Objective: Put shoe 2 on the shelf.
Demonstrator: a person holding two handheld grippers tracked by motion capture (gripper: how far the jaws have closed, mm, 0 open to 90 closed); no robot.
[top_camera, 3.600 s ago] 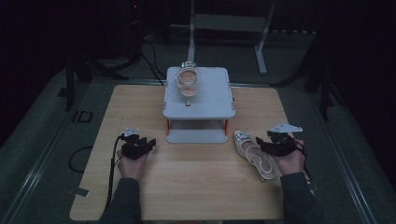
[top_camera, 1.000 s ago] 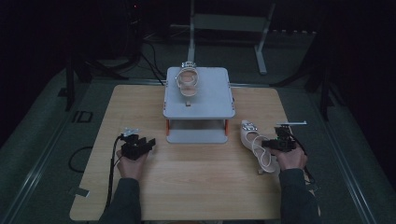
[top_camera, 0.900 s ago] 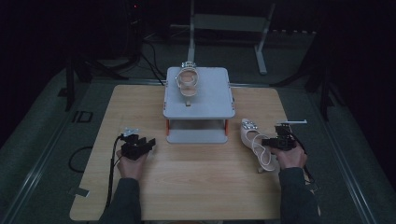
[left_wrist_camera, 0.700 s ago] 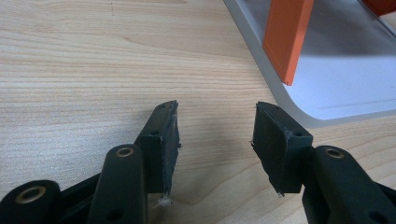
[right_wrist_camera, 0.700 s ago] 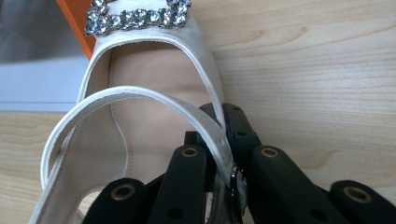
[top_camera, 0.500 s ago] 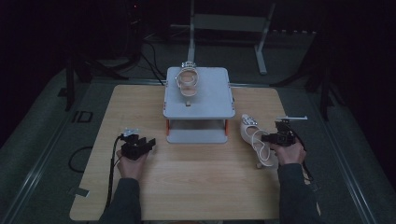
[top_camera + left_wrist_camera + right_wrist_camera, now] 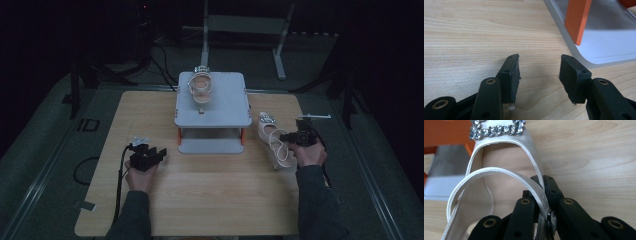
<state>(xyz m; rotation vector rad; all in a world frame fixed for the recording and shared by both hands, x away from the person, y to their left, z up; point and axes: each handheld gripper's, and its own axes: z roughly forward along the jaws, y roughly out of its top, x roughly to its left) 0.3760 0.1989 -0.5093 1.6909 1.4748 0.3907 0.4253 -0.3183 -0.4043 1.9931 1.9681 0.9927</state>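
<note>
Since the earlier frames our right hand-held gripper (image 7: 292, 138) has carried the white sandal (image 7: 274, 140) a little farther up the counter (image 7: 210, 200) and lifted it slightly, and the shoe now stands closer to the grey stand (image 7: 212, 107). Our left hand-held gripper (image 7: 150, 156) has stayed where it was, near the counter's left front.

In the right gripper view, the right hand-held gripper (image 7: 544, 207) has its jaws closed tight on the sandal's (image 7: 499, 177) thin side strap, just by the small buckle. The jewelled toe band points away from us, toward the stand's orange leg (image 7: 446, 132).

In the left gripper view, the left hand-held gripper (image 7: 540, 72) has its jaws spread wide with only bare wood between them, and the stand's grey base plate (image 7: 604, 37) lies just ahead.

A second sandal (image 7: 201, 87) rests on top of the stand, well apart from both our hands.
</note>
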